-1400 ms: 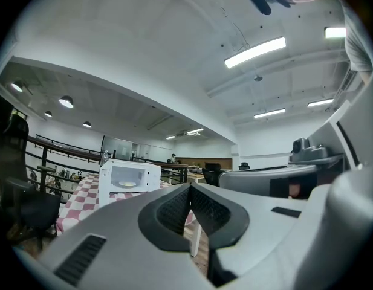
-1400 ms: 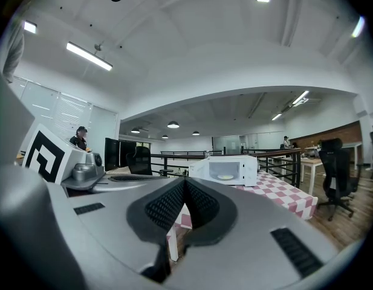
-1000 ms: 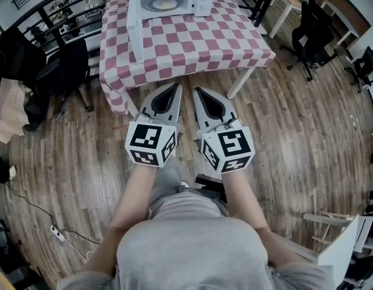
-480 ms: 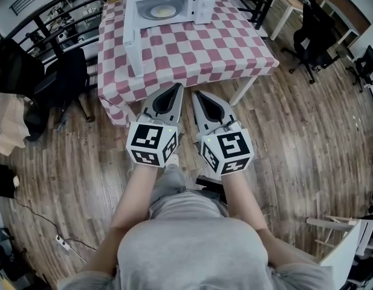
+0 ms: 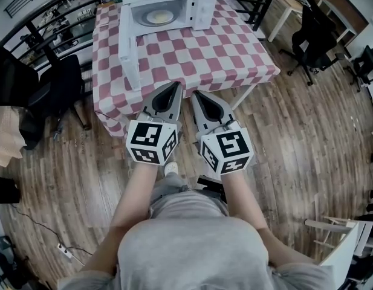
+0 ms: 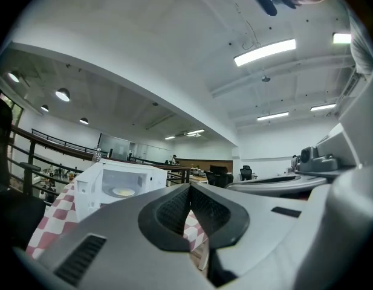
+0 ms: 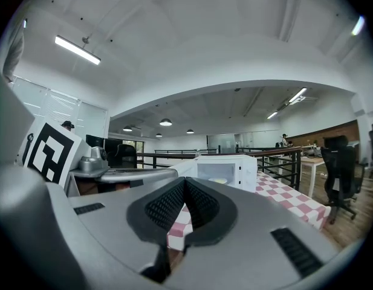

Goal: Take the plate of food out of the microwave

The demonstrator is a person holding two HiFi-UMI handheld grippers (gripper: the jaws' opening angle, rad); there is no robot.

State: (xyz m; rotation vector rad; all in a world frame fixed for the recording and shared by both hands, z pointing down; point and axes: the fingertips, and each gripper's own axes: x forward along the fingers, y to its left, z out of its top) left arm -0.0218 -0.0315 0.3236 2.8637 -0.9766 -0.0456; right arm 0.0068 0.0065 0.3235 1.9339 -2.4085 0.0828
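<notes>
A white microwave (image 5: 168,2) stands at the far side of the checkered table (image 5: 192,50), its door (image 5: 128,48) swung open to the left. Inside it lies a plate of food (image 5: 159,17), also seen as the plate of food (image 6: 124,192) and the plate of food (image 7: 219,180). My left gripper (image 5: 177,86) and right gripper (image 5: 196,92) hang side by side over the floor at the table's near edge, both shut and empty. In the gripper views, the left gripper (image 6: 190,187) and right gripper (image 7: 185,181) show their pads pressed together.
Black office chairs (image 5: 316,35) stand to the right of the table, and a dark chair (image 5: 62,86) stands to its left. A black railing (image 5: 47,17) runs behind the table. White furniture (image 5: 346,246) sits at lower right on the wooden floor (image 5: 295,138).
The table and microwave have drawn closer and shifted slightly left in the head view. Both grippers keep the same shut pose in front of the body.
</notes>
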